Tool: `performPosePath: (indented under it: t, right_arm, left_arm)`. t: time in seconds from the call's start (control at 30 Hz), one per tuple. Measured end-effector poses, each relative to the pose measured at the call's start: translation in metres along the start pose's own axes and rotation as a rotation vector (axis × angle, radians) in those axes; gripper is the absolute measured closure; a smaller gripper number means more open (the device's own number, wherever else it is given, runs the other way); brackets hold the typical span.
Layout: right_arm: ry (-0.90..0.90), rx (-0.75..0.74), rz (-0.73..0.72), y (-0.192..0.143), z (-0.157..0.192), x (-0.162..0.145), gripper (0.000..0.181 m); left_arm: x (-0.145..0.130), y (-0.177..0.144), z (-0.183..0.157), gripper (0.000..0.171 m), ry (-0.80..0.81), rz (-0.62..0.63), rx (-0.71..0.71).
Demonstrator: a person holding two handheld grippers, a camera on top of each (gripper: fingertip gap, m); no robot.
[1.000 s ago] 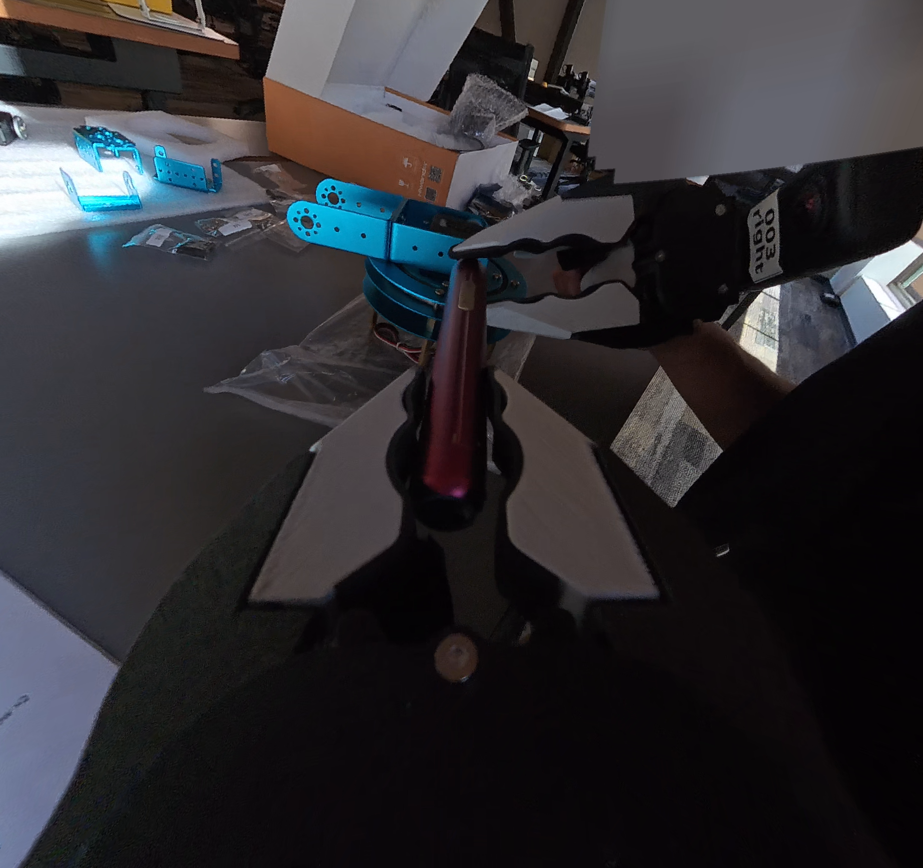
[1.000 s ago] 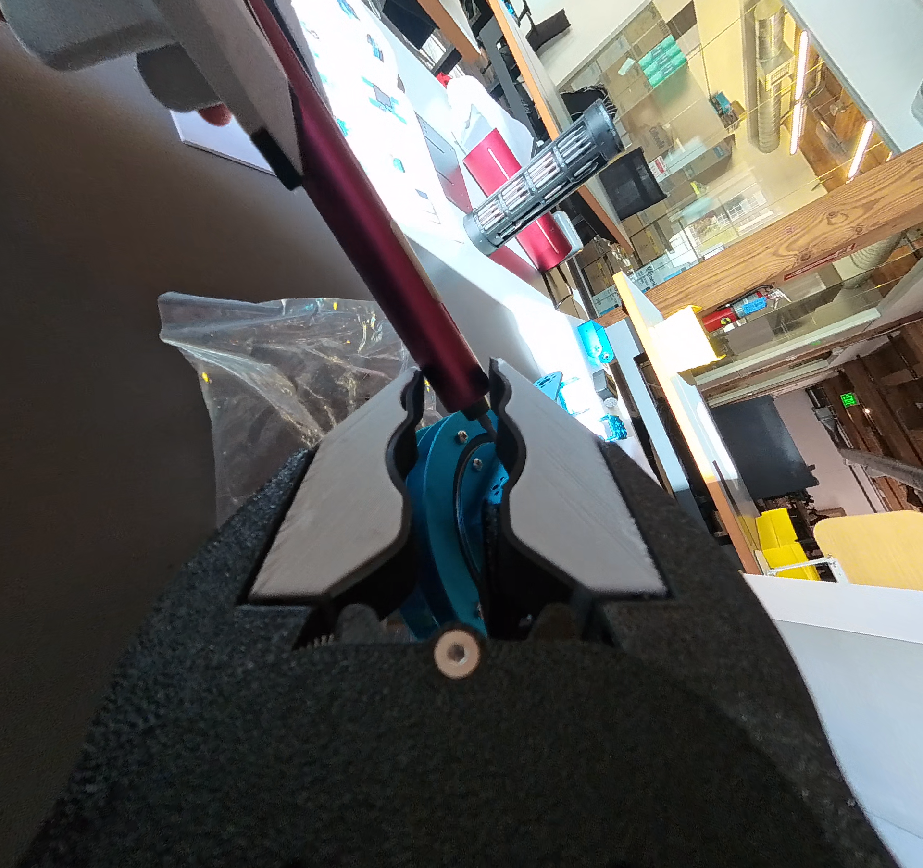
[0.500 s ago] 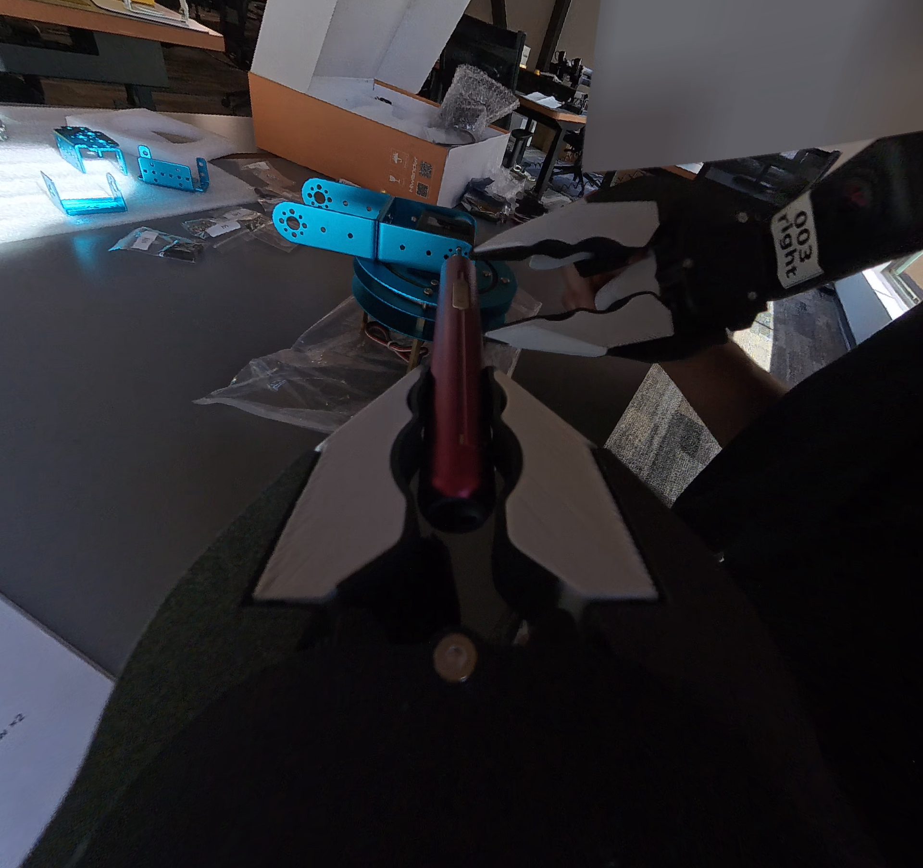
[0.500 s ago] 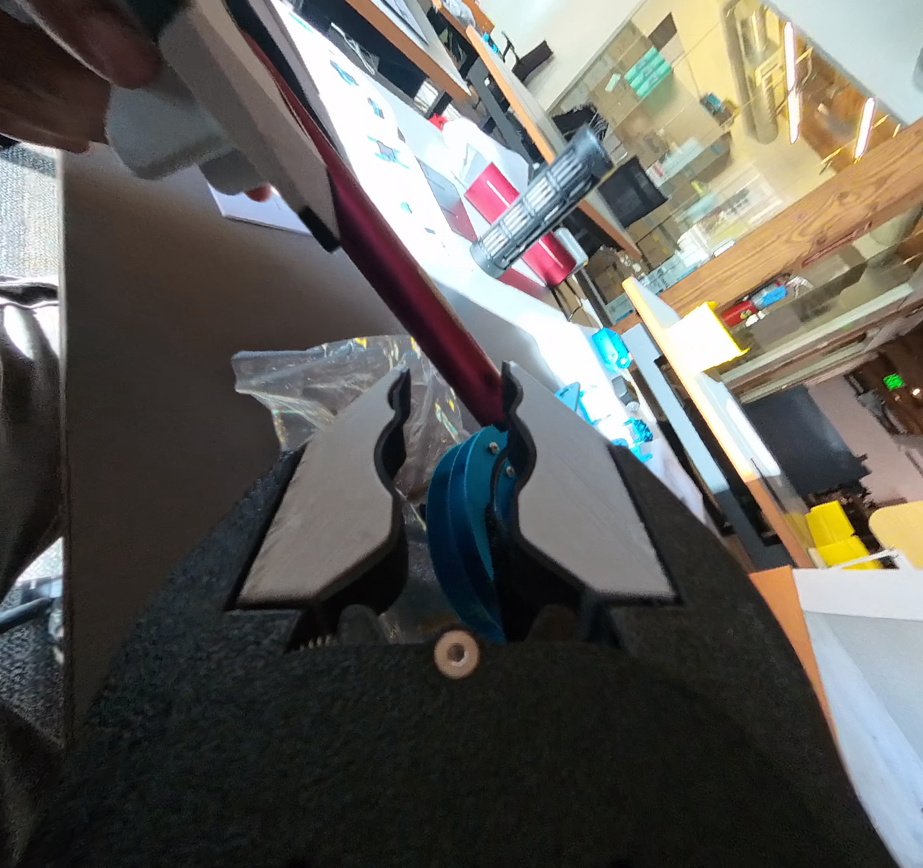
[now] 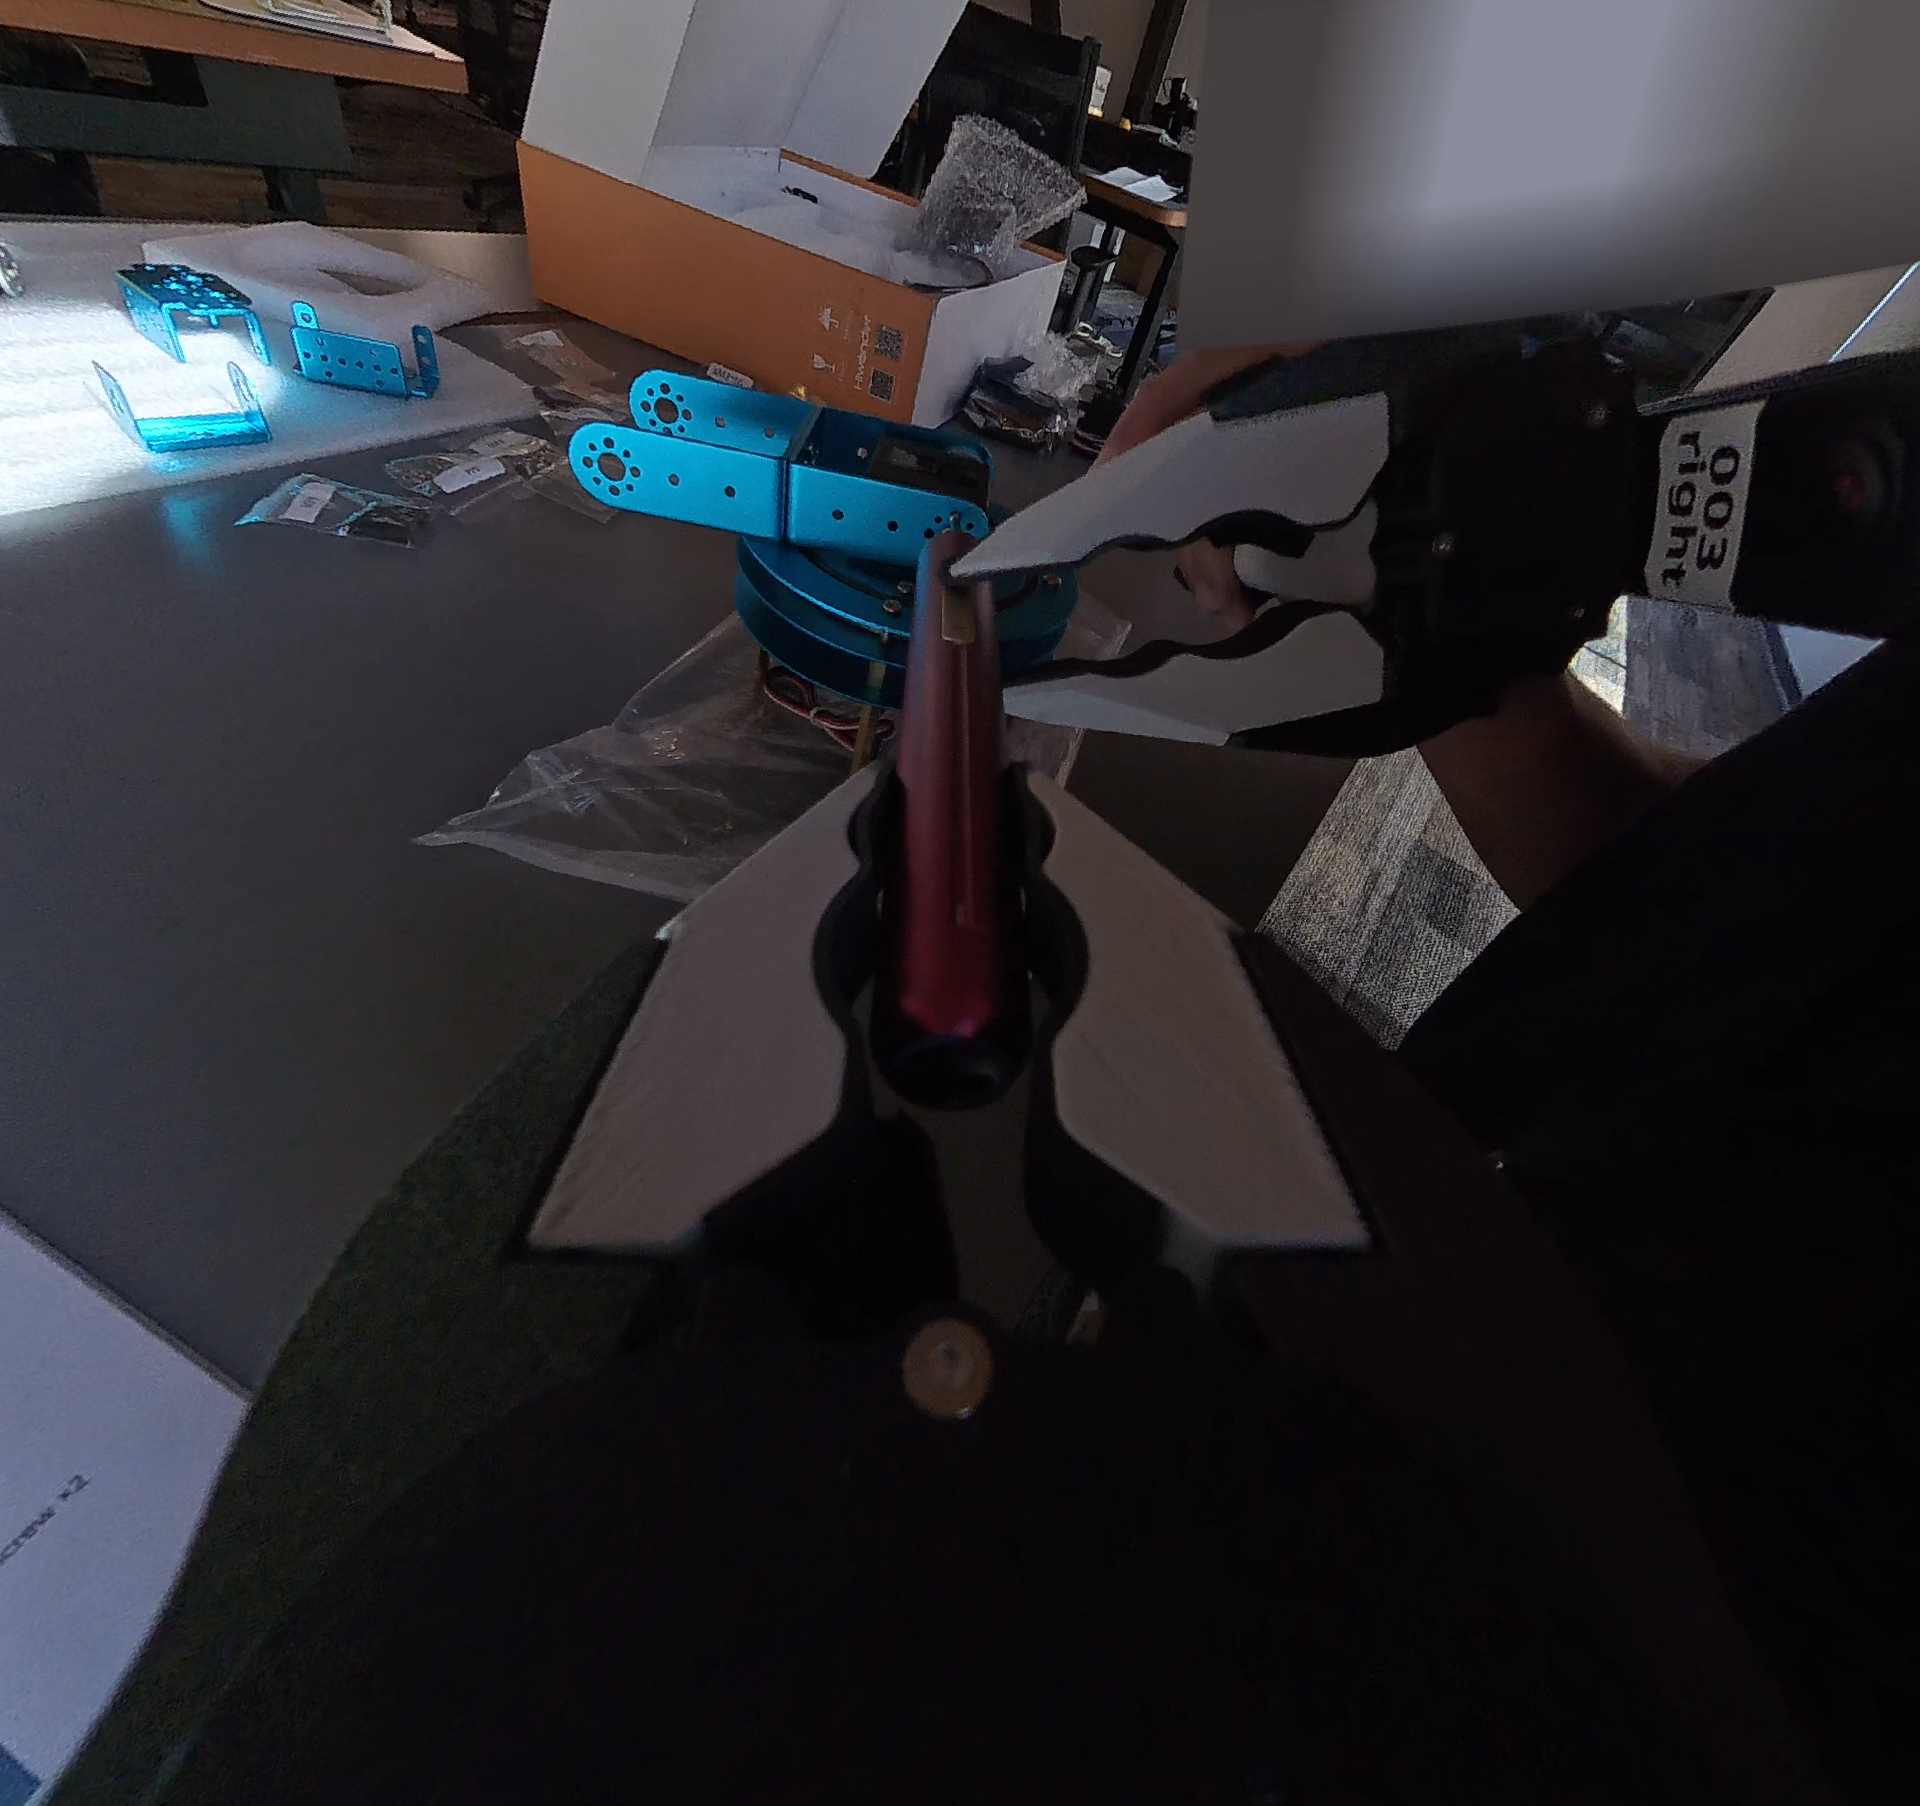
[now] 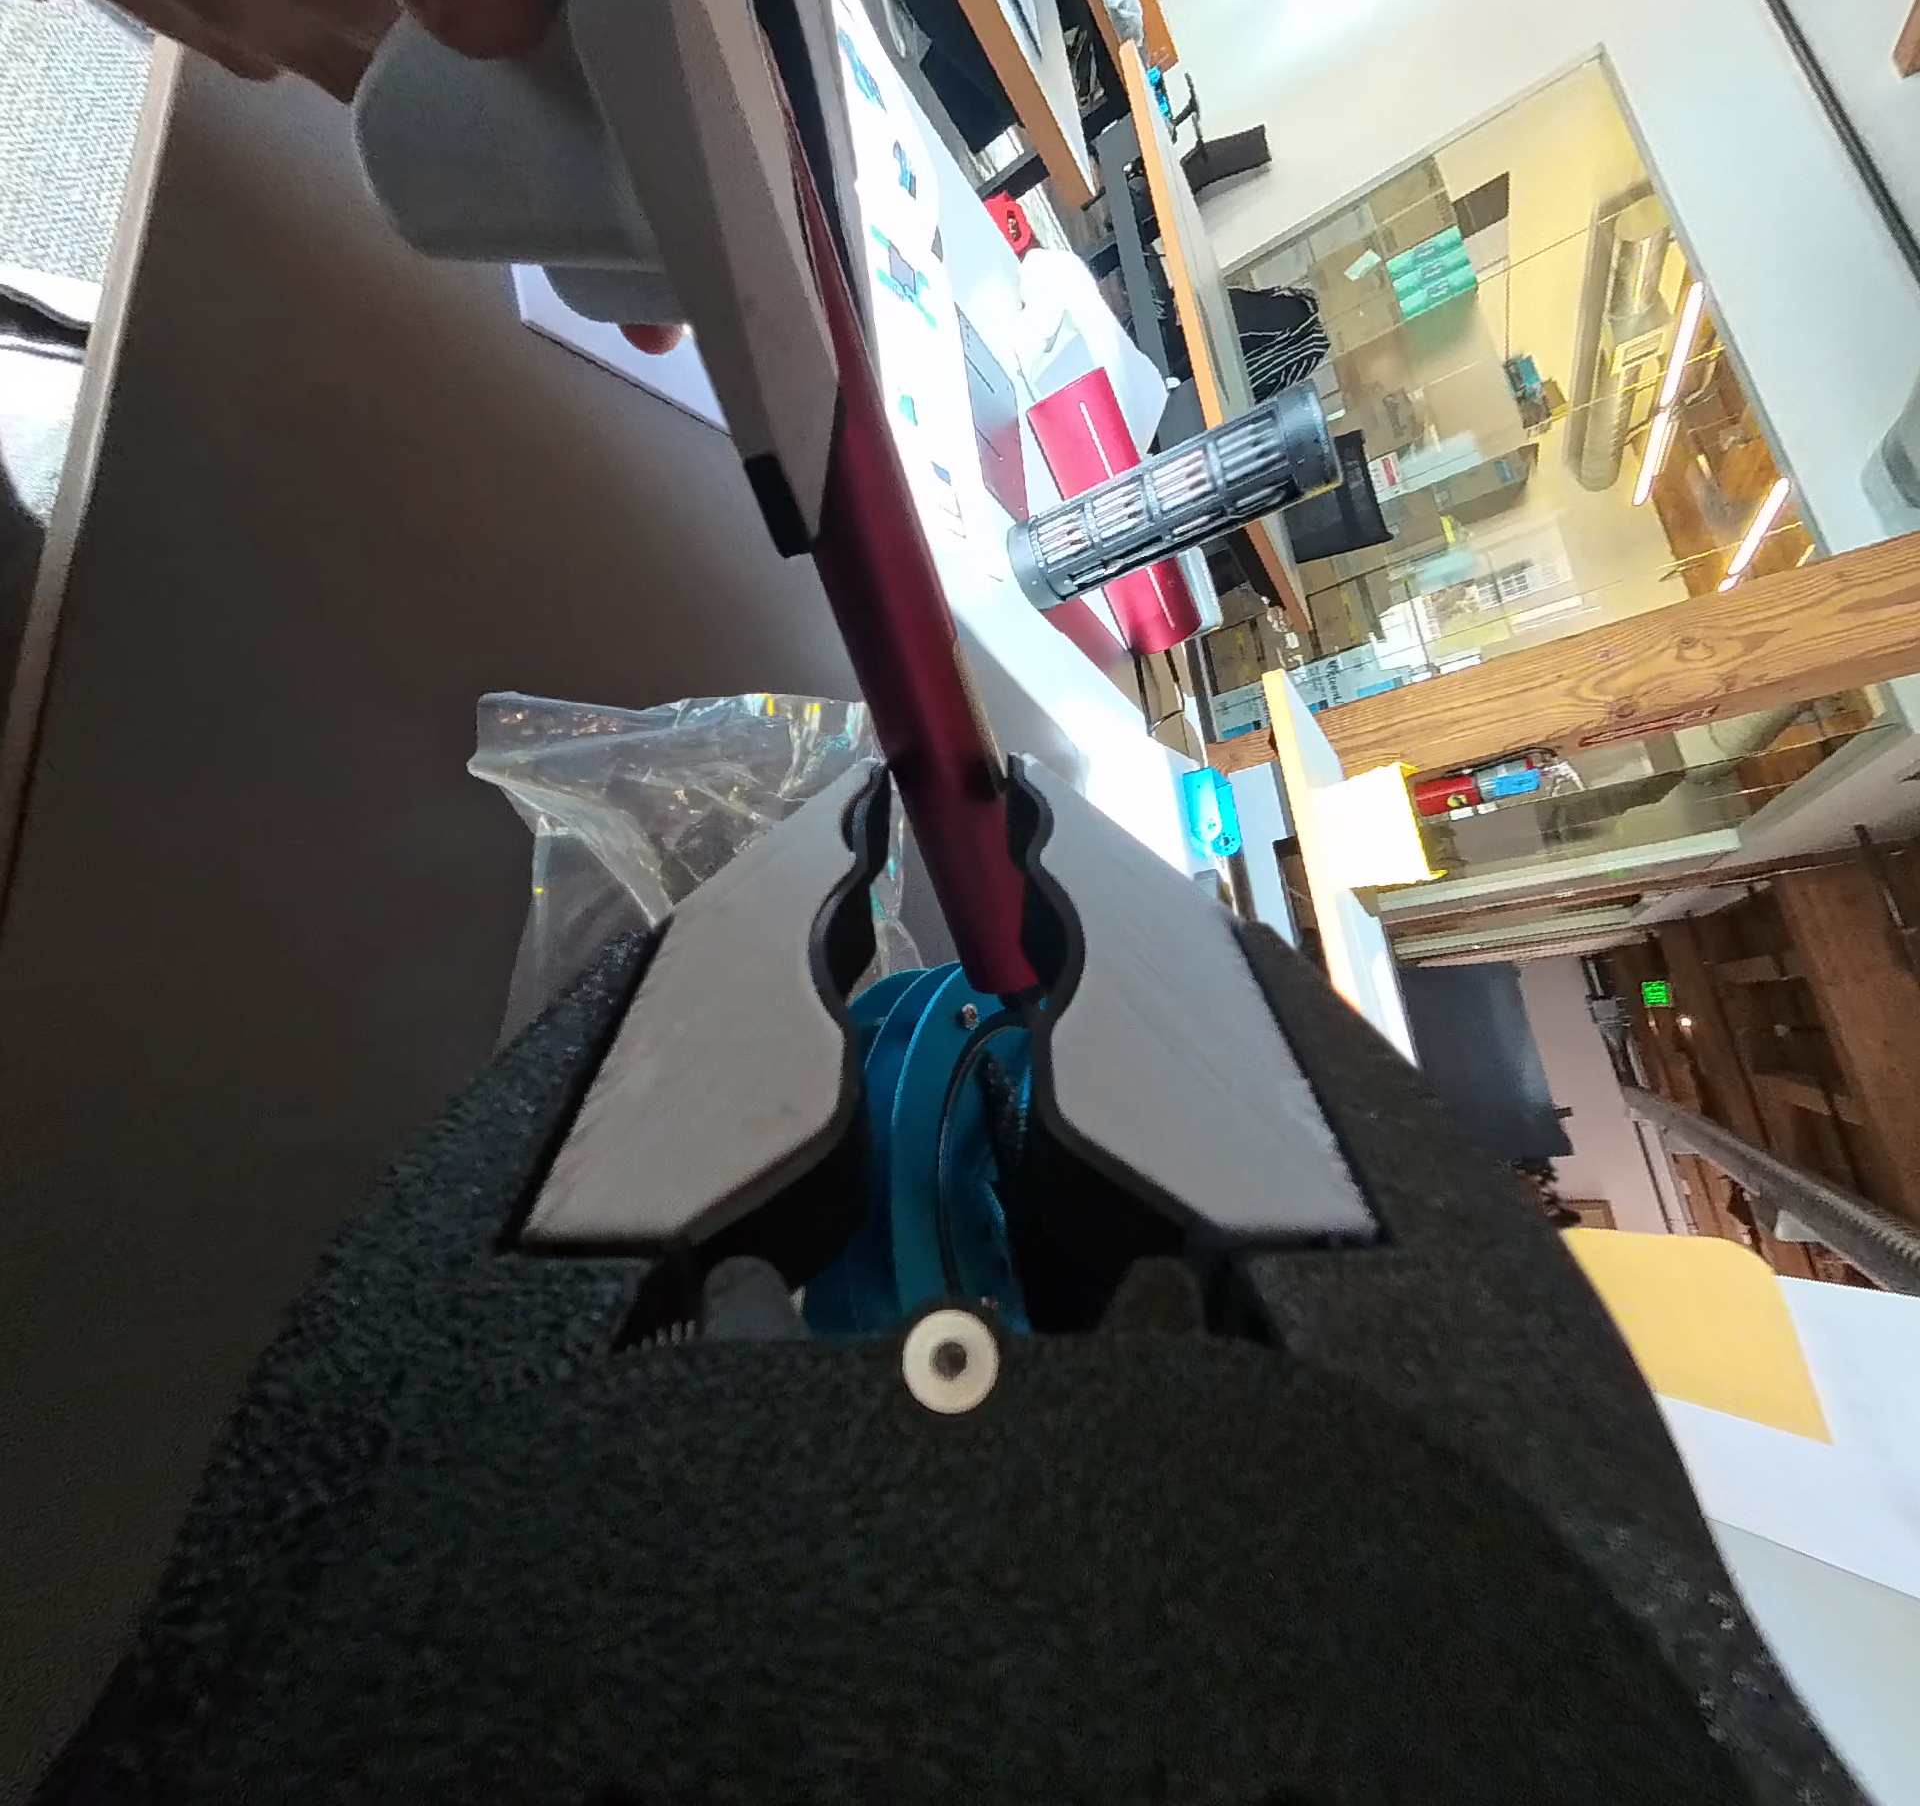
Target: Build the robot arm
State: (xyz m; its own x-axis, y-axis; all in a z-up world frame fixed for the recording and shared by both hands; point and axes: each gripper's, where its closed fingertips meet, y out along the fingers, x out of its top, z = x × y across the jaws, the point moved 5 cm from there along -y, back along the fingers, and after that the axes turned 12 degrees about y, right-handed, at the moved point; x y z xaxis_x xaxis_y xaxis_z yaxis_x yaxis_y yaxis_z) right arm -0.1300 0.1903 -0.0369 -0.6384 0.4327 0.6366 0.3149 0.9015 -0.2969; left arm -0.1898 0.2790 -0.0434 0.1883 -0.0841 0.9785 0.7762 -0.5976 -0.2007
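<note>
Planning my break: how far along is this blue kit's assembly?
Done: blue bracket arm sits on round blue base. In hand: left claw grips red screwdriver, tip at the base; right claw straddles that base. Left: loose blue brackets and small parts bags lie apart.

Blk textured gripper bodies (image 6: 935, 1600), white fingers (image 5: 1174, 1060), silver screw, blk sleeve (image 5: 1714, 925)
</note>
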Motion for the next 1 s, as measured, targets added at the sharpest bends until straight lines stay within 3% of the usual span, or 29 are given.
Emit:
performPosePath:
  t: [1.0]
  right_arm:
    - [0.013,0.009,0.003,-0.0010,-0.0008,-0.0007,0.163]
  left_arm:
    - [0.0020,0.0007,-0.0005,0.154,-0.007,0.000,0.010]
